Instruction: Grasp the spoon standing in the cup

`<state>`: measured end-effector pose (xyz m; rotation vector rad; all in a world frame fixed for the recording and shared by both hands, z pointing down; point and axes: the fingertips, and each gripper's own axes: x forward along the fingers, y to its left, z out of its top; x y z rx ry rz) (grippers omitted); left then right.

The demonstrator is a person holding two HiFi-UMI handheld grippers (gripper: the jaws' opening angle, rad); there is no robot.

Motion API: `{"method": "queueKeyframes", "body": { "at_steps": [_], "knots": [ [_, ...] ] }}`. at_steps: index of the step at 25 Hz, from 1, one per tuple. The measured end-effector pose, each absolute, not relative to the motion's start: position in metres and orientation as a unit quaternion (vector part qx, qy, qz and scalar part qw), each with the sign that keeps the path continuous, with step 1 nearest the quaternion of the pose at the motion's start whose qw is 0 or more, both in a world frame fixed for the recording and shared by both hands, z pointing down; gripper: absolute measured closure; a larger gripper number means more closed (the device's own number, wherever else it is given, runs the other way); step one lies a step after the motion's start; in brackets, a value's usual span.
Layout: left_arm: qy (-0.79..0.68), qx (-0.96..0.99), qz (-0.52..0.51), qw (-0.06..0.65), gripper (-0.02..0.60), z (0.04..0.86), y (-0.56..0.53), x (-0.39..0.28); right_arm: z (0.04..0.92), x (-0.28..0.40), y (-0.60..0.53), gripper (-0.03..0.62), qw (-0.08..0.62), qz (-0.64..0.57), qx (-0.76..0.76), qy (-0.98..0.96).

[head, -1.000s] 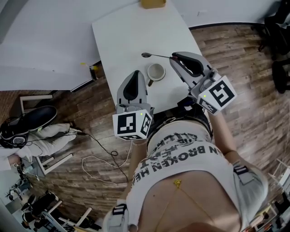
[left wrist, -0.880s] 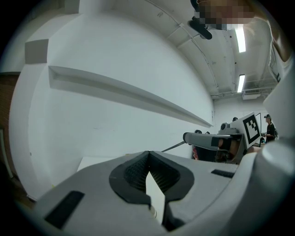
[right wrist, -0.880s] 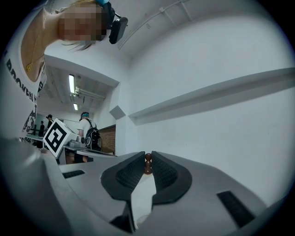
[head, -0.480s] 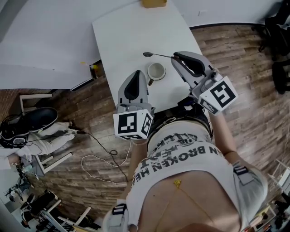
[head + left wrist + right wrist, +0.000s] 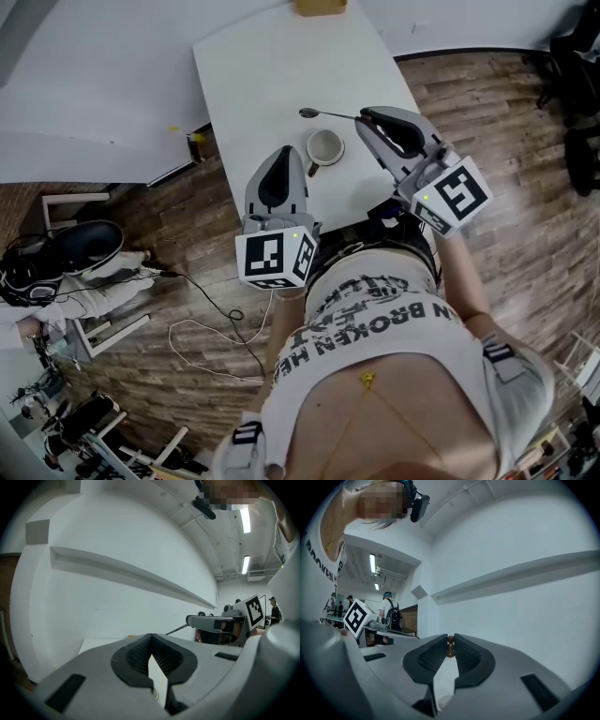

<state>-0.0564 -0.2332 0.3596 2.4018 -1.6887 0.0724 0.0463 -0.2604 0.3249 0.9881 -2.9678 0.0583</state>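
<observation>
My right gripper (image 5: 362, 118) is clenched on the spoon (image 5: 328, 114): between its pads I see the small brown end of the handle (image 5: 450, 647), pinched right at the tips. The spoon is out of the cup (image 5: 324, 134) and sticks out sideways from my gripper, over the surface (image 5: 272, 75), just past the cup's far side, with its bowl pointing toward the left edge. The cup stands empty between my two grippers, in the half of the surface nearest me. My left gripper (image 5: 286, 152) hangs just beside the cup, jaws together at the tips with nothing in them. I judge the spoon to be light, stiff and smooth metal, so it will not bend, but a thin, slick handle can pivot or slide between the pads. Held at the very end, the bowl's weight has a long lever and may make it droop. A hold further along the handle, deeper in the ribbed pads, would be steadier.
</observation>
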Motion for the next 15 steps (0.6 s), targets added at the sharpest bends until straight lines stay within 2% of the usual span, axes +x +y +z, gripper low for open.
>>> {"method": "queueKeyframes", "body": {
  "at_steps": [15],
  "knots": [
    [-0.572,0.812,0.026,0.108,0.586,0.366,-0.23,-0.058,0.339,0.045,-0.26,0.549,0.033,0.018,0.315,-0.948]
  ]
}}
